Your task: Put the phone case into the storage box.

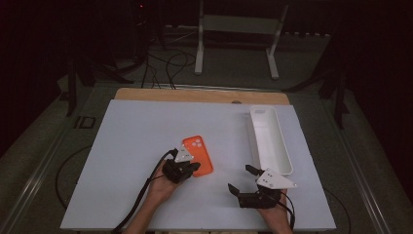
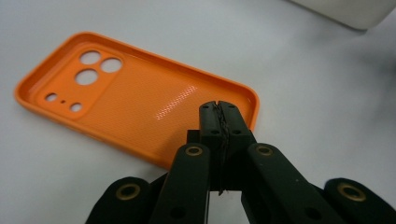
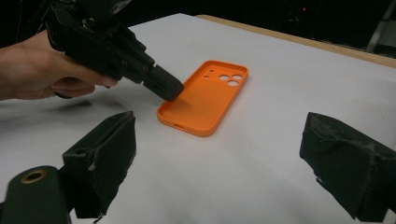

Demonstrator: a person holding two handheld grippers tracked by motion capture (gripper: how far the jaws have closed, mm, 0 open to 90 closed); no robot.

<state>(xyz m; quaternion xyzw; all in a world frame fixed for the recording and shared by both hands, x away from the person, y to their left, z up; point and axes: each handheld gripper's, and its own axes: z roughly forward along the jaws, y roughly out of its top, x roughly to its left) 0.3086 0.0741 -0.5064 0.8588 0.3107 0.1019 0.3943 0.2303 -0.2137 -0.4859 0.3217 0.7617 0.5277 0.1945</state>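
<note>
Left gripper: jaws pressed together, pad against pad, nothing between them; tips poised over the inside of the orange phone case near its long edge, contact not discernible. Case lay open side up, camera cut-outs at its far end, flat on the white table near the middle. Right gripper: jaws spread wide, nothing between them, held low over bare table nearer the person and to the right of the case, well apart from it. White tray: long, narrow, along the table's right side, beyond the right gripper.
</note>
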